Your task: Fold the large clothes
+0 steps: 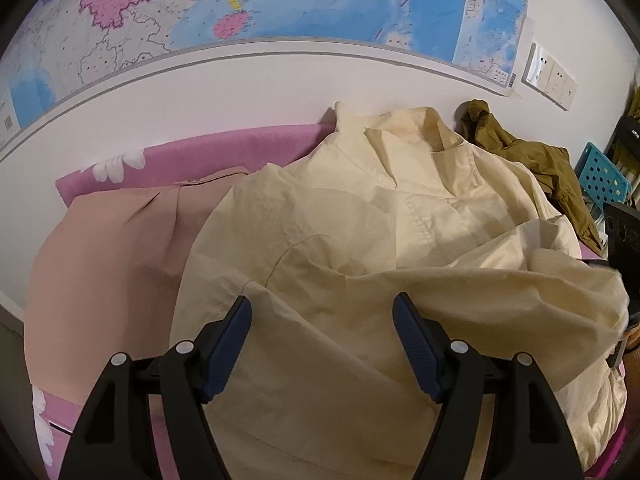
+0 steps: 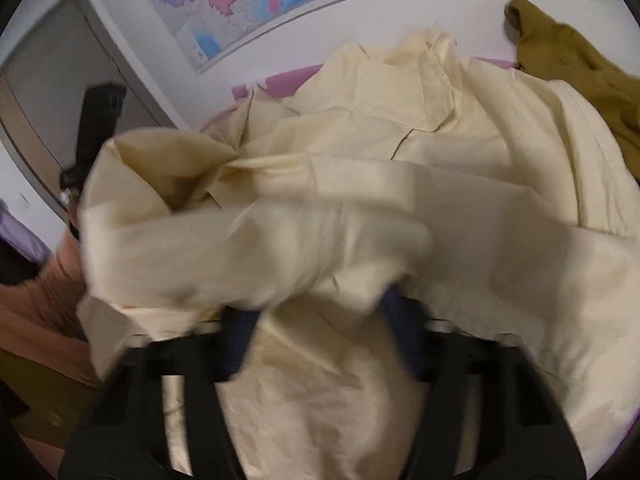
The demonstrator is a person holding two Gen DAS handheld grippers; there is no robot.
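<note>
A crumpled pale-yellow cotton shirt (image 1: 360, 220) lies collar-away on the pink bed (image 1: 192, 148), under the spread left gripper (image 1: 322, 312), its near bunched fabric between the partly closed right gripper (image 2: 316, 320).

Shirt (image 1: 360, 220) between skirt (image 1: 120, 240), jacket (image 1: 552, 160)

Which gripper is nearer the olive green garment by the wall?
Right. The right gripper sits buried in cream shirt folds below the olive garment; the left gripper is farther left.
</note>
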